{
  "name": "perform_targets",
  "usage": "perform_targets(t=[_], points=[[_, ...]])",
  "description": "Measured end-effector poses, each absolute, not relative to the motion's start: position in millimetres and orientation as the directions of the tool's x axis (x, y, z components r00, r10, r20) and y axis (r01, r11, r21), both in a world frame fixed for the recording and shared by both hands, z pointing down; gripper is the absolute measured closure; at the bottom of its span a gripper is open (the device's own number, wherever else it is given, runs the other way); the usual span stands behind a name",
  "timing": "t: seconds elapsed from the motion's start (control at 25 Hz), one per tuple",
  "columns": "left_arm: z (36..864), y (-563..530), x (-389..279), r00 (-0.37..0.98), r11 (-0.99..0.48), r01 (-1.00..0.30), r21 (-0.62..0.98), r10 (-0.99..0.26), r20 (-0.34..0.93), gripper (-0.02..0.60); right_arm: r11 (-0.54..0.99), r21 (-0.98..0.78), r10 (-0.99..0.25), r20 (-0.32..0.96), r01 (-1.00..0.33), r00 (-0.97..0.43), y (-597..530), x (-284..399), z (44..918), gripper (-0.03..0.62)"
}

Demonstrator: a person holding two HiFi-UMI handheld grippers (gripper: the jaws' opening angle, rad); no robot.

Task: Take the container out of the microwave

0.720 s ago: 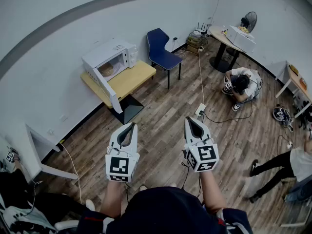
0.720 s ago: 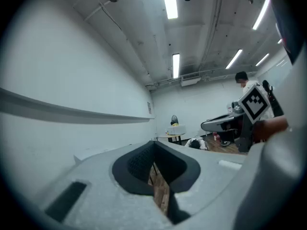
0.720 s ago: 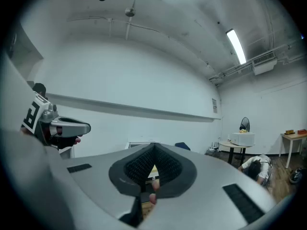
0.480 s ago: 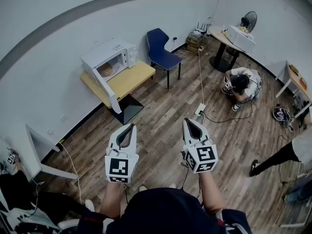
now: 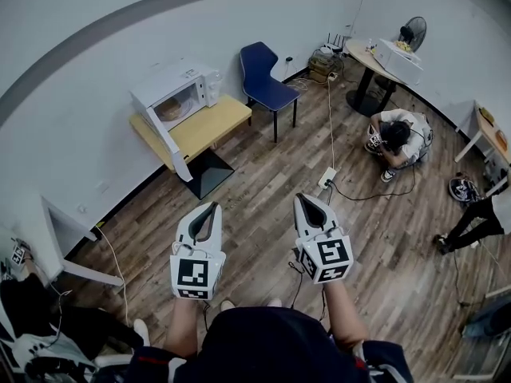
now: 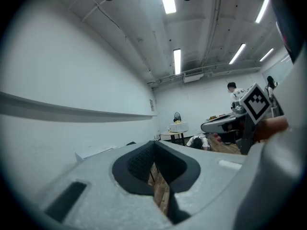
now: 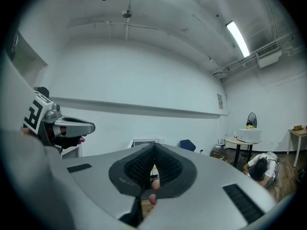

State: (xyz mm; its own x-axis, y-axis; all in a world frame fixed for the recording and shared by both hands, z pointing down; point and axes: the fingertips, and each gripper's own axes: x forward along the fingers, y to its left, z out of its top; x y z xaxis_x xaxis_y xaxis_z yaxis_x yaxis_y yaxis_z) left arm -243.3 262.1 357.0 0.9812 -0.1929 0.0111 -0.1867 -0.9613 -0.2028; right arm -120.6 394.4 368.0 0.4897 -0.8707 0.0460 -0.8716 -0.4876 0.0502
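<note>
Left gripper and right gripper both clenched, empty; container well ahead, inside open microwave.

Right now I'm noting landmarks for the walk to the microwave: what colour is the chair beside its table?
Dark blue. The chair shows best in the head view.

Head cam looks steeply down over the room. Gripper cams face level along their jaws; all catch the fan.
</note>
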Motion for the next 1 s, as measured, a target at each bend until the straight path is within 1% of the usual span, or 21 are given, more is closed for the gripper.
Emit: perform_targets(t=[0.4,0.52,0.76,1.0], points=[[372.8,314.2,-211.2,0.972,-0.952,-0.226,-0.207,-0.234,0.016,0.568,-0.447,0.029,-0.892,0.064,-0.894,0.448,439.5,-88.3,390.2,0.588],[380.0,322.5,-199.6,0.973,-0.955,-0.216,-0.204,-0.228,0.035,0.568,-0.431,0.020,-0.899,0.072,-0.902,0.432,443.7,-81.1,396.3,0.588],[387.3,309.9,-169.6,0.974,-0.959,-0.208,-0.193,-0.222,0.055,0.568,-0.413,0.020,-0.907,0.087,-0.911,0.413,430.7,-58.1,405.3,0.588],[390.9,277.3,-133.0,0.975,-0.960,-0.196,-0.198,-0.212,0.065,0.568,-0.421,0.002,-0.903,0.095,-0.907,0.419,399.2,-20.1,409.5,0.588]])
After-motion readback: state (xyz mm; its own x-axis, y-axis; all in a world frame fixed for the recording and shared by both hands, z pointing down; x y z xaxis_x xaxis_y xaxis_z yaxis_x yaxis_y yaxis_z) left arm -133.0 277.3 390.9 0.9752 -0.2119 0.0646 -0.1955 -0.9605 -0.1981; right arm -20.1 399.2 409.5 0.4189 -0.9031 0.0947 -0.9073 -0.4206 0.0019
